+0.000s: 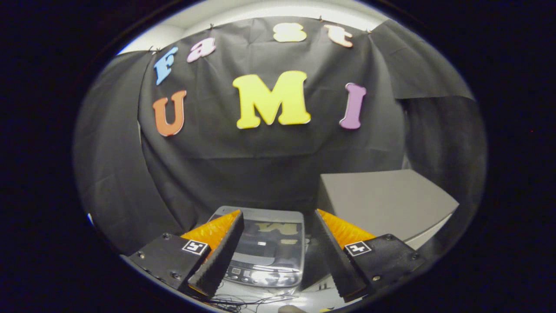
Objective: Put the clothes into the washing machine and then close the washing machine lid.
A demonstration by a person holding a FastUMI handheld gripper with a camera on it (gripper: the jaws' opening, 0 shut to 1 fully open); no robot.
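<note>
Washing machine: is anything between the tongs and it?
Nothing visible. The small grey washing machine with its shiny closed lid sits just ahead, seen through the gap of the open tongs. The grey box stands off to its side.

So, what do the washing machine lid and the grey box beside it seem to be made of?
The washing machine lid, seen between the open gripper fingers, looks like smooth, glossy glass or clear plastic: it mirrors the wall behind. Which of the two I cannot tell. The grey box looks matte, perhaps painted board or plastic; its flat top gives no shine.
</note>
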